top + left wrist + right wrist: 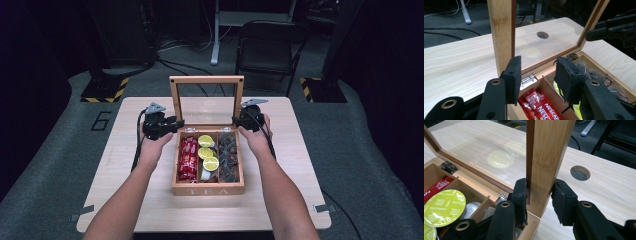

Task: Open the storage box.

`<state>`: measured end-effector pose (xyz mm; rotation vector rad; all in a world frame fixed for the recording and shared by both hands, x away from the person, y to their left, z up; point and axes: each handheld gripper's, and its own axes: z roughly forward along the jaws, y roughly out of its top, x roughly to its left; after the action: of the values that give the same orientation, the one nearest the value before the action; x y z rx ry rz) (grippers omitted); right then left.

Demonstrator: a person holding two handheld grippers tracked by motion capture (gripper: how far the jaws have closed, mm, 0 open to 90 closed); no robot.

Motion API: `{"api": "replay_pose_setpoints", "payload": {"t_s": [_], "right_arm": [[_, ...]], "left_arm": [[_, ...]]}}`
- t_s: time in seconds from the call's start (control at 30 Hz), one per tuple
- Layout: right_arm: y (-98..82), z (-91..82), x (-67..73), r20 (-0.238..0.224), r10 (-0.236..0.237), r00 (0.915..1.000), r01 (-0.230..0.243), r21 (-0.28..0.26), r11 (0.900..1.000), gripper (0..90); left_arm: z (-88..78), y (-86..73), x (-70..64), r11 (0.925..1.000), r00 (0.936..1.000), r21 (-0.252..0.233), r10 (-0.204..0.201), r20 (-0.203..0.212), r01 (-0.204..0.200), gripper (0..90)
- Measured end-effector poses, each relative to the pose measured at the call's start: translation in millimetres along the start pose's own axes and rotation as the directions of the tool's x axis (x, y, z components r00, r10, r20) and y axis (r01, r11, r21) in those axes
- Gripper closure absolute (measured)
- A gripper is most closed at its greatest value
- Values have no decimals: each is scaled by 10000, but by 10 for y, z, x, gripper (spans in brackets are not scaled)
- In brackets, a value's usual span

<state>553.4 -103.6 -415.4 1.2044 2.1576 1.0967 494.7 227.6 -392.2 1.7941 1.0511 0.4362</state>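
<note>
Counter (300, 165) first: pale wood, broad, carrying one thing toward the middle, a little nearer the far edge than the near one. Then the tea box (207, 189) — wooden, three compartments, near wall lettered TEA, glass-paned lid (206, 97) standing upright on its hinges at the box's far side.

Likely handling: stiff bamboo frame, light to swing but rigid, with a pane best not knocked or twisted; smooth finished wood, probably a little slippery under foam pads. Best taken by the two side posts of the frame, low down near the hinges, both sides at once so as not to rack it.

Left tongs (537, 77) spread wide just beside the lid's left post, nothing between the pads. Right tongs (539, 200) straddling the right post — inner pad touching the wood, outer pad seemingly a sliver off; whether truly pinching, cannot tell.

Inside, largest to smallest: red Nescafé sticks (188, 159) in the left compartment, yellow-green capsules (208, 152) in the middle, dark wrapped tea bags (229, 157) on the right.

Hard to make out: the tea bag labels, the white capsule bodies under the foil tops, and the hinges (527, 80), partly behind the pads. Glass reflections blur the counter beyond.
</note>
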Motion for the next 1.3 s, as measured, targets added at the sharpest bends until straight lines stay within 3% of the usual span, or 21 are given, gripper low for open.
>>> {"api": "replay_pose_setpoints", "payload": {"t_s": [0.4,0.63,0.8,0.97,1.0,1.07,1.1,1.3], "right_arm": [[19,41,-18,95,199,9998,-200,75,9998,642],[22,83,-22,130,456,9989,-457,53,9989,637],[32,116,-28,287,234,9993,-237,101,9997,627],[50,140,-36,301,390,9988,-397,237,9989,626],[56,145,-21,320,682,9972,-690,234,9973,626],[58,145,-18,331,674,9972,-682,240,9974,626],[56,137,-31,316,417,9986,-426,276,9987,626],[60,134,-14,397,633,9972,-645,292,9975,619]], "left_arm": [[-36,-37,25,9997,9997,134,226,-44,-225,562],[-42,-77,55,9999,10000,158,57,-26,-57,562],[-34,-116,61,9999,10000,170,-16,48,15,561],[-46,-151,73,9996,9995,86,-262,201,260,560],[-51,-157,70,9995,9994,95,-294,208,292,560],[-53,-159,69,9995,9993,98,-297,207,295,560],[-54,-160,65,9993,9992,93,-355,205,353,559],[-59,-158,37,9990,9986,210,-399,336,392,548]]}}
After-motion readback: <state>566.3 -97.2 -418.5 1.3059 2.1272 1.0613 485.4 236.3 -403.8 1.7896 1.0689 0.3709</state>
